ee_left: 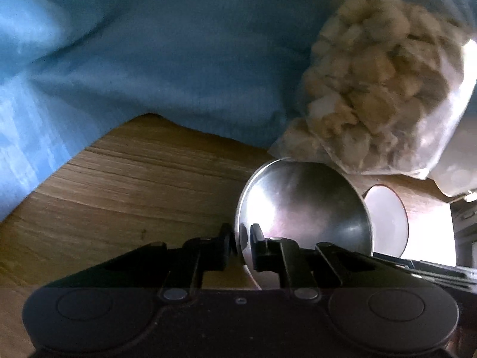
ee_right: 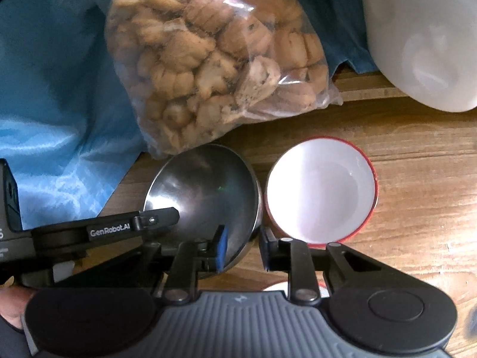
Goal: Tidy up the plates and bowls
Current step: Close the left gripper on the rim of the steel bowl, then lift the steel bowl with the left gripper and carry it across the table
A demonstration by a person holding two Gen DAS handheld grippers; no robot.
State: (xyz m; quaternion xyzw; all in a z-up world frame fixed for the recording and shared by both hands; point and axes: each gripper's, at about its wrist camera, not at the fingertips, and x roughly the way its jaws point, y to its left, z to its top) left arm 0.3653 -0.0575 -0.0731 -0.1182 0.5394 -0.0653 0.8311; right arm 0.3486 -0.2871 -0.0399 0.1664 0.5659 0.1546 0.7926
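A: Where's the steel bowl (ee_right: pixel 205 197)?
B: On the wooden surface (ee_right: pixel 417 208), mouth up, touching the red-rimmed white bowl (ee_right: pixel 320 189).
A: The claws?
B: Left claw (ee_left: pixel 241 246) clenched on its rim; right claw (ee_right: pixel 243 249) straddles the opposite rim, pads apart.
A: Anything seen by one camera only?
B: Right view alone shows the white bowl's whole mouth, past the cookie bag (ee_right: pixel 208 59).

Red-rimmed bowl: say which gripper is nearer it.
Right. The right gripper straddles the steel bowl's rim beside the red-rimmed bowl; the left gripper grips the steel bowl's far rim.
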